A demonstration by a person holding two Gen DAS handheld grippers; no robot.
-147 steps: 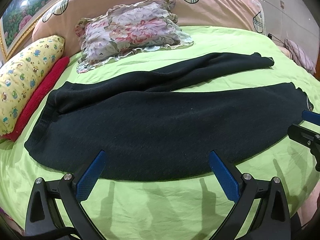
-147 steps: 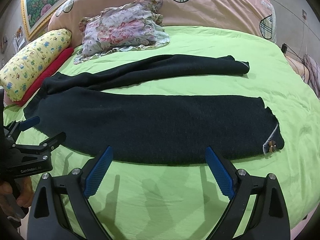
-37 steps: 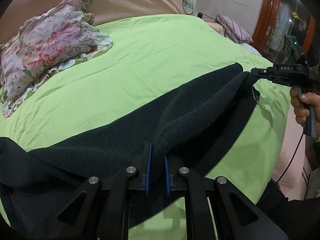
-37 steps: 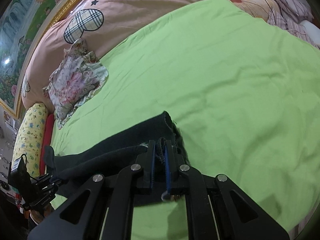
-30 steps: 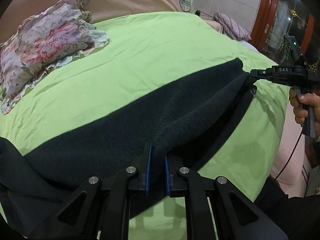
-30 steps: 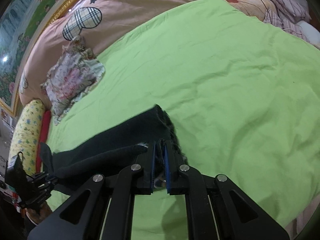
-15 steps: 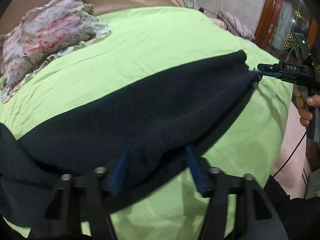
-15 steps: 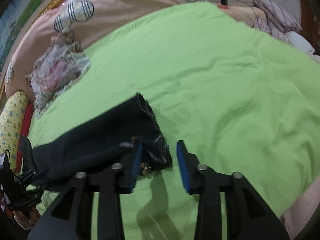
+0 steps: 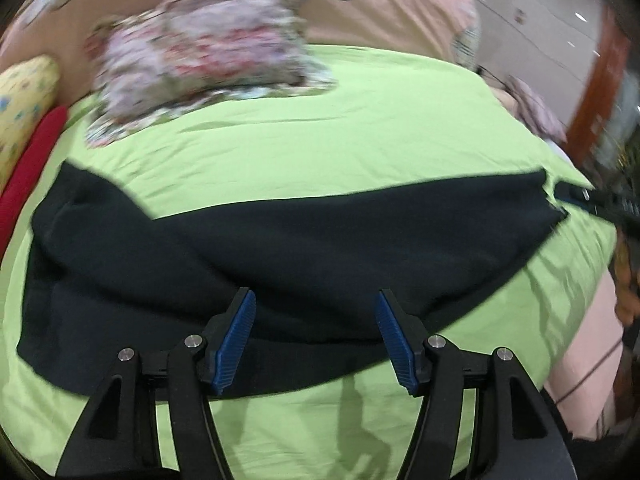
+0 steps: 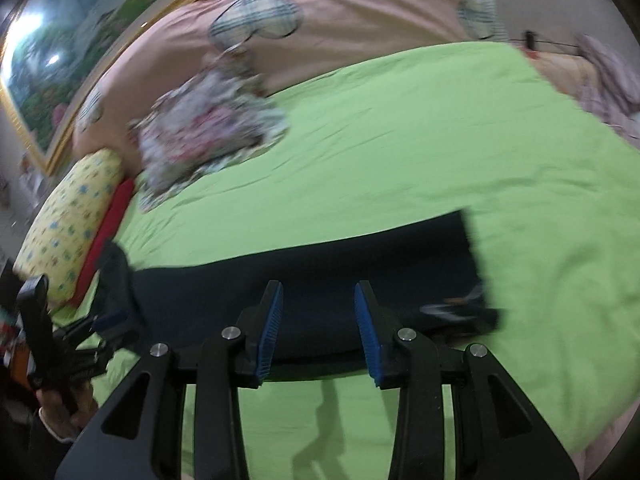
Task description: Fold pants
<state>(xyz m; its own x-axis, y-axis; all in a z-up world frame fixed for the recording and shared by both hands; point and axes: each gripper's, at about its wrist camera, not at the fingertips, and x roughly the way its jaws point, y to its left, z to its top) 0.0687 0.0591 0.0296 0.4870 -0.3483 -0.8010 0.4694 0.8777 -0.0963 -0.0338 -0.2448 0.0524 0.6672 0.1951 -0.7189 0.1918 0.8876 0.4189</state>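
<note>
The dark pants [image 9: 304,240] lie on the green bed sheet [image 9: 360,136], folded lengthwise with one leg laid over the other. My left gripper [image 9: 314,308] is open and empty above the near edge of the pants. My right gripper [image 10: 318,300] is open and empty above the pants [image 10: 320,264], left of the leg cuffs [image 10: 472,292]. In the left wrist view the right gripper [image 9: 588,200] shows at the cuff end. In the right wrist view the left gripper [image 10: 80,328] shows at the waist end.
A floral pillow [image 9: 208,60] lies at the back of the bed against the pink headboard cover [image 9: 380,12]. A yellow pillow [image 10: 68,236] and a red cushion [image 10: 106,232] sit at the left edge. The bed edge drops off at the right [image 9: 592,340].
Both grippers were shut on the pants a second ago and have opened and let go. The top leg has settled flat over the lower one. Both grippers have pulled back a little.
</note>
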